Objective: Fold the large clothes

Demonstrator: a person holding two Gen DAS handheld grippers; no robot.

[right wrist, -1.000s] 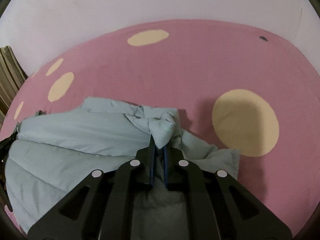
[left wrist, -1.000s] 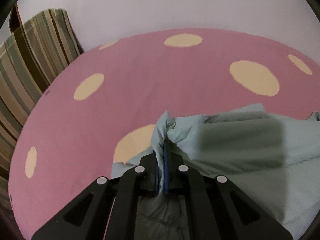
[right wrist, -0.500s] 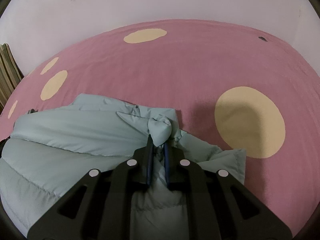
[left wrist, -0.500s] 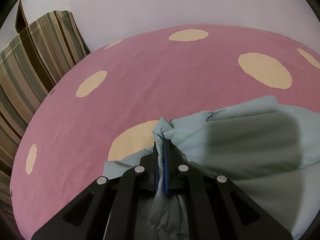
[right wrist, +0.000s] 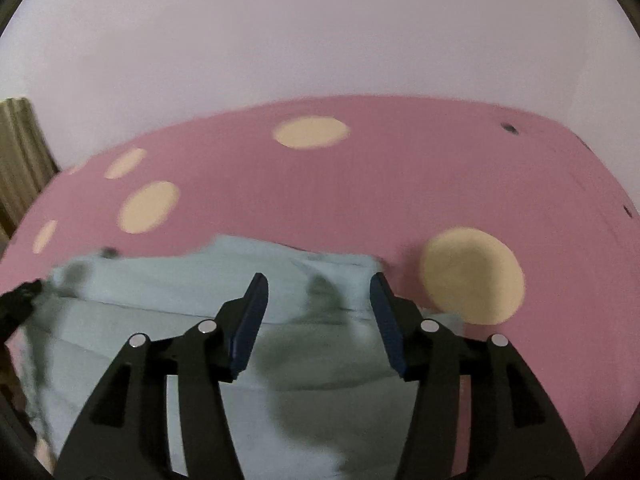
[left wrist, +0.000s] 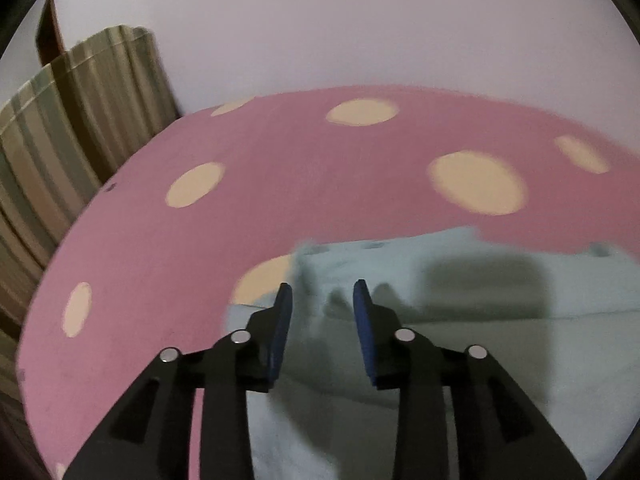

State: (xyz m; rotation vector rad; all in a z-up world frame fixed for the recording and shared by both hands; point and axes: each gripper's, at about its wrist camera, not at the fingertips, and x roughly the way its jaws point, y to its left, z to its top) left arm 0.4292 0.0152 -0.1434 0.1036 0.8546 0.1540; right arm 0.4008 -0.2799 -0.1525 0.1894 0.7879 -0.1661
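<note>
Jaws of left gripper (left wrist: 322, 294) and right gripper (right wrist: 319, 285) are opening, empty, above puffy jacket (right wrist: 168, 304) lying on dotted pink sheet (right wrist: 360, 200)

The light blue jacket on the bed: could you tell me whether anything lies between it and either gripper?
Nothing visible does. The light blue jacket lies directly below the left gripper and the right gripper. Both have just been opening, with nothing pinched between their pads. Only the pink spotted bedsheet surrounds it.
</note>
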